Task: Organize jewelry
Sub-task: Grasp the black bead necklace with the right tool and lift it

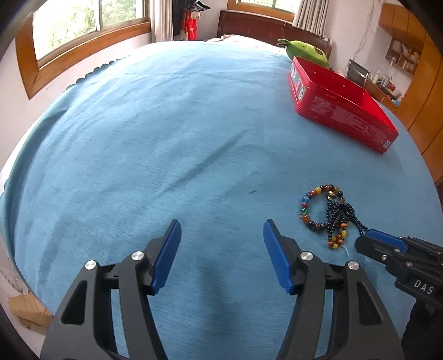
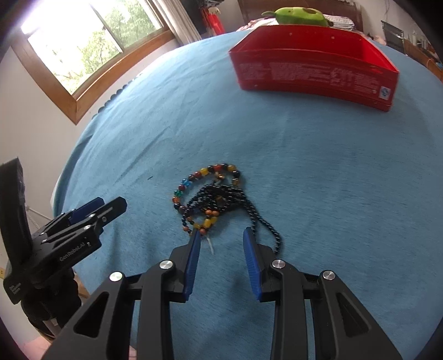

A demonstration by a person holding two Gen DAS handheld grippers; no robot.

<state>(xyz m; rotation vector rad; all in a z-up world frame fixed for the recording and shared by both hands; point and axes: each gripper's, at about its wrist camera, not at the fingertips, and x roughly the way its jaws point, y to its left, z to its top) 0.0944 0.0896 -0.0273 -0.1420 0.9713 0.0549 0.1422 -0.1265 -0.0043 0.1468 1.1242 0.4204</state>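
Left claw (image 1: 222, 229), jaws spread wide over bare blue bedspread (image 1: 155, 133), holding nothing. Right claw (image 2: 221, 238), jaws parted, set at the near edge of the jewelry: a multicolored bead bracelet (image 2: 193, 180) tangled with a black bead necklace (image 2: 257, 218) on the bed. An open red box (image 2: 313, 72) lies well beyond, a green plush toy (image 2: 299, 15) behind it.

home bedroom. large bed (image 1: 155, 133) under blue cover fills view, dark wooden headboard (image 1: 249, 26) at far end. wood-framed window (image 1: 83, 30) with curtains (image 1: 162, 19), trees outside. green plush toy (image 1: 306, 51) near headboard. wooden wardrobe (image 1: 423, 91) and wall shelf (image 1: 404, 54) with small household items at side.
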